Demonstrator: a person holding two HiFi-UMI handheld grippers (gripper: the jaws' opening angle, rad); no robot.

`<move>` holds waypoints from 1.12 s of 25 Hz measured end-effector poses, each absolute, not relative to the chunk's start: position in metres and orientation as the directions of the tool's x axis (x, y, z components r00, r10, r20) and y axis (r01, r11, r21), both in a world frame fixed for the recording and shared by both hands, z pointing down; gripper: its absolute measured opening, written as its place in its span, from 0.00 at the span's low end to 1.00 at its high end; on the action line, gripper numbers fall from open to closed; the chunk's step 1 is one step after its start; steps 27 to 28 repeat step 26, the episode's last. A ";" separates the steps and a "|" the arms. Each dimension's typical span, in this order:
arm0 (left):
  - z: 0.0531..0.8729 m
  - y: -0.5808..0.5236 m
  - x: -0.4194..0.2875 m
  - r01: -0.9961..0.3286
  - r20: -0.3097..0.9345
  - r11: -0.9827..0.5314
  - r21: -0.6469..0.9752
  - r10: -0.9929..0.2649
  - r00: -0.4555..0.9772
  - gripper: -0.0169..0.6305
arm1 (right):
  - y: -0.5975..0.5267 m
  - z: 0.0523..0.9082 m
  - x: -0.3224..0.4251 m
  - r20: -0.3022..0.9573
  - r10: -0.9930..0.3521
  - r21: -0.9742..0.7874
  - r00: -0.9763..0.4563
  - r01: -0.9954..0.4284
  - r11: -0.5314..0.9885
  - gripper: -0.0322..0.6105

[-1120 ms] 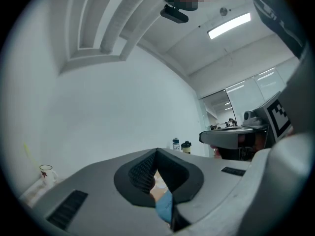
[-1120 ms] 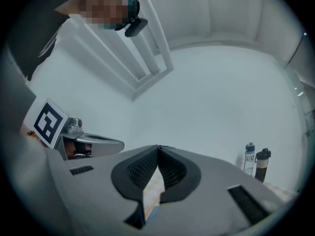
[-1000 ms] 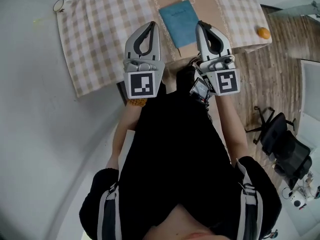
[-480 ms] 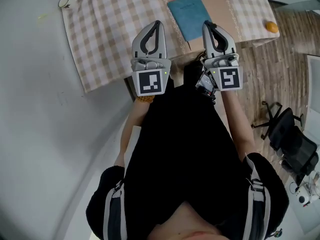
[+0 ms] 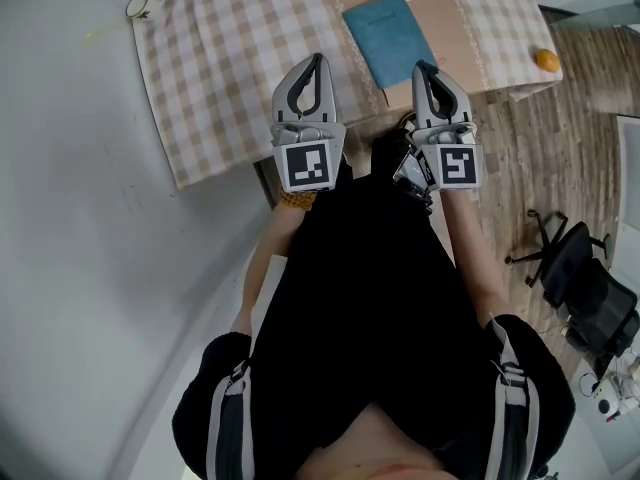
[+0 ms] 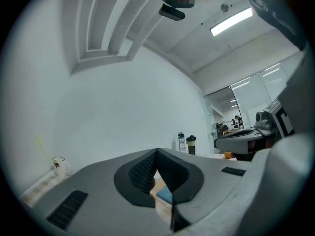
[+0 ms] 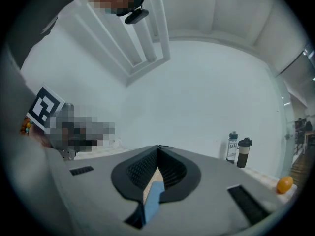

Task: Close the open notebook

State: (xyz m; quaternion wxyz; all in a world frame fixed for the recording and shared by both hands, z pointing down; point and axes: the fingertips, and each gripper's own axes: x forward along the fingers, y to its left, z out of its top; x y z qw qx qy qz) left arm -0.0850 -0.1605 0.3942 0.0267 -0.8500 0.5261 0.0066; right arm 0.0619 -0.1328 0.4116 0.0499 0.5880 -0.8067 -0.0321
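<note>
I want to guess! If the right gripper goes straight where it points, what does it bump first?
Probably the blue notebook: the right gripper points at its near corner, and blue shows past its shut jaws. Height is hard to judge, so it might pass over it.

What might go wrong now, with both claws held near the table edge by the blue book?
The blue notebook lies close to the table's near edge, so a nudge from the right gripper might slide it off. The checked tablecloth hangs loose; the left gripper catching it might drag it, and the orange at the corner might roll off.
</note>
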 end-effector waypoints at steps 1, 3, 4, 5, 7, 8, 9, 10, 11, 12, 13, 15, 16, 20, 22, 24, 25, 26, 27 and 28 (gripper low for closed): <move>0.396 -0.161 -0.085 -0.895 -0.035 -0.445 -0.042 -0.894 0.446 0.04 | -0.132 0.413 0.064 0.050 -0.954 0.107 -0.294 -0.948 0.298 0.05; 0.399 -0.161 -0.086 -0.895 -0.022 -0.444 -0.045 -0.895 0.445 0.04 | -0.132 0.415 0.068 0.060 -0.958 0.106 -0.279 -0.953 0.284 0.05; 0.401 -0.161 -0.087 -0.894 -0.017 -0.445 -0.049 -0.895 0.446 0.04 | -0.132 0.415 0.069 0.056 -0.959 0.106 -0.277 -0.954 0.281 0.05; 0.402 -0.161 -0.087 -0.893 -0.014 -0.446 -0.054 -0.894 0.447 0.04 | -0.132 0.415 0.070 0.052 -0.960 0.106 -0.277 -0.954 0.281 0.05; 0.404 -0.161 -0.086 -0.892 -0.012 -0.448 -0.058 -0.893 0.449 0.04 | -0.131 0.416 0.073 0.054 -0.959 0.106 -0.278 -0.953 0.282 0.05; 0.404 -0.160 -0.086 -0.892 -0.010 -0.448 -0.058 -0.893 0.449 0.04 | -0.131 0.417 0.074 0.055 -0.959 0.105 -0.278 -0.953 0.283 0.05; 0.404 -0.160 -0.086 -0.893 -0.009 -0.447 -0.058 -0.894 0.448 0.04 | -0.131 0.417 0.074 0.056 -0.959 0.102 -0.279 -0.954 0.283 0.05; 0.404 -0.160 -0.087 -0.893 -0.008 -0.446 -0.060 -0.895 0.447 0.04 | -0.131 0.417 0.075 0.056 -0.959 0.099 -0.279 -0.954 0.283 0.05; 0.404 -0.161 -0.088 -0.894 -0.007 -0.445 -0.061 -0.895 0.446 0.04 | -0.132 0.417 0.074 0.056 -0.959 0.097 -0.279 -0.954 0.284 0.05; 0.405 -0.163 -0.088 -0.894 -0.007 -0.445 -0.061 -0.895 0.446 0.04 | -0.133 0.418 0.074 0.057 -0.958 0.097 -0.280 -0.954 0.285 0.05; 0.405 -0.166 -0.089 -0.893 -0.006 -0.445 -0.059 -0.895 0.446 0.04 | -0.137 0.419 0.073 0.060 -0.958 0.098 -0.281 -0.953 0.286 0.05; 0.407 -0.172 -0.090 -0.893 -0.002 -0.447 -0.058 -0.894 0.448 0.04 | -0.142 0.420 0.071 0.067 -0.957 0.098 -0.282 -0.953 0.288 0.05; 0.408 -0.170 -0.090 -0.892 0.000 -0.448 -0.060 -0.894 0.449 0.04 | -0.141 0.420 0.072 0.069 -0.957 0.096 -0.283 -0.953 0.289 0.05; 0.409 -0.164 -0.087 -0.890 0.006 -0.451 -0.062 -0.892 0.452 0.04 | -0.135 0.421 0.075 0.070 -0.957 0.089 -0.282 -0.954 0.288 0.05; 0.410 -0.171 -0.087 -0.889 0.006 -0.453 -0.063 -0.891 0.453 0.04 | -0.144 0.422 0.075 0.073 -0.957 0.090 -0.281 -0.954 0.286 0.05; 0.412 -0.174 -0.086 -0.889 0.009 -0.454 -0.062 -0.891 0.455 0.04 | -0.147 0.424 0.076 0.079 -0.957 0.087 -0.279 -0.954 0.286 0.05; 0.413 -0.174 -0.085 -0.889 0.010 -0.455 -0.061 -0.890 0.455 0.04 | -0.147 0.426 0.078 0.082 -0.957 0.084 -0.279 -0.955 0.286 0.05; 0.414 -0.174 -0.085 -0.888 0.012 -0.455 -0.060 -0.890 0.455 0.04 | -0.146 0.427 0.079 0.085 -0.957 0.081 -0.279 -0.955 0.285 0.05; 0.414 -0.174 -0.085 -0.888 0.012 -0.455 -0.060 -0.890 0.455 0.04 | -0.146 0.427 0.079 0.085 -0.957 0.081 -0.279 -0.955 0.285 0.05; 0.414 -0.174 -0.085 -0.888 0.012 -0.455 -0.060 -0.890 0.455 0.04 | -0.146 0.427 0.079 0.085 -0.957 0.081 -0.279 -0.955 0.285 0.05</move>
